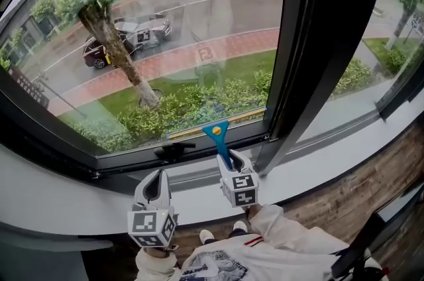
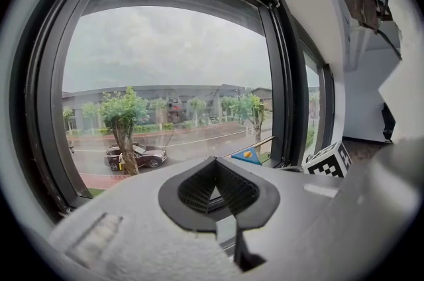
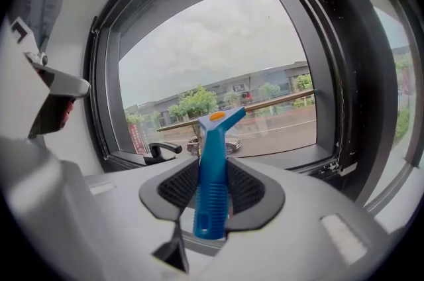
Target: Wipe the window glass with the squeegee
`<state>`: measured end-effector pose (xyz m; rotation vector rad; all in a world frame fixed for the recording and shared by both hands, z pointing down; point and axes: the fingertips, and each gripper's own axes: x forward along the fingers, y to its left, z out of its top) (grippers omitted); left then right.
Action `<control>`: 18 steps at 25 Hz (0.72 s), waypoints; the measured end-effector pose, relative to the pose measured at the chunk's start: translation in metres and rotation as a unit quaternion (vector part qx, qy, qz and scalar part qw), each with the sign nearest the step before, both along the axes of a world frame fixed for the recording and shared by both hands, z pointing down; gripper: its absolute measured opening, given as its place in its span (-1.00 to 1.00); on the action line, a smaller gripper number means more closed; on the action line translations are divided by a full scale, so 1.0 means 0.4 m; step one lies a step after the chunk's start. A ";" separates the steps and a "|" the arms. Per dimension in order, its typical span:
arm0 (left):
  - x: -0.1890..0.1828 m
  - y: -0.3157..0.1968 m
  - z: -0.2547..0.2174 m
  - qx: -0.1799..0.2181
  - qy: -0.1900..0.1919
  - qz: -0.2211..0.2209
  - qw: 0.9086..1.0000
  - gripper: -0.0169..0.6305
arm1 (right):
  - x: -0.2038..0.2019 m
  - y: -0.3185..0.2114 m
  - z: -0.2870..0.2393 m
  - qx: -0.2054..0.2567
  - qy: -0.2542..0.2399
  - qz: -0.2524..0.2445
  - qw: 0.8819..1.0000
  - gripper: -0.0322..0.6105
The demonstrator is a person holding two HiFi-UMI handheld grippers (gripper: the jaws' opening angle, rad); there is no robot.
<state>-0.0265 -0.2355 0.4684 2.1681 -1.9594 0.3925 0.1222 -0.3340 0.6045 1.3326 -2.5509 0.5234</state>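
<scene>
The only lettering is on a red signboard (image 3: pixel 136 138) outside, too small to read (the cubes on the grippers bear only black-and-white square markers). The right gripper (image 1: pixel 231 159) pinches the ribbed blue handle of the squeegee (image 1: pixel 219 139), whose long axis runs along the jaws. Its head, marked with an orange dot, points at the window glass (image 1: pixel 192 41), low by the bottom frame and near the black window handle (image 1: pixel 173 149). The left gripper (image 1: pixel 158 175) hangs beside it, tips pressed together on nothing.
</scene>
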 end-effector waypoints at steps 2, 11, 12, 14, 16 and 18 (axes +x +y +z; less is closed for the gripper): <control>-0.011 0.003 0.000 0.002 0.000 -0.002 1.000 -0.95 | -0.002 -0.001 -0.034 0.011 -0.005 0.001 1.000 -0.48; -0.097 0.053 -0.007 0.022 0.015 0.003 1.000 -0.95 | -0.035 0.015 -0.210 0.085 -0.005 0.016 0.996 -0.48; -0.115 0.067 -0.009 0.025 0.016 0.006 1.000 -0.95 | -0.044 0.024 -0.224 0.090 -0.007 0.019 0.996 -0.48; -0.159 0.101 -0.011 0.032 0.017 0.012 0.999 -0.95 | -0.070 0.052 -0.259 0.102 -0.010 0.026 0.994 -0.48; -0.217 0.139 -0.019 0.041 0.018 0.019 0.999 -0.95 | -0.114 0.087 -0.294 0.110 -0.014 0.033 0.993 -0.48; -0.282 0.177 -0.034 0.053 0.022 0.031 0.998 -0.95 | -0.171 0.121 -0.327 0.114 -0.020 0.040 0.993 -0.48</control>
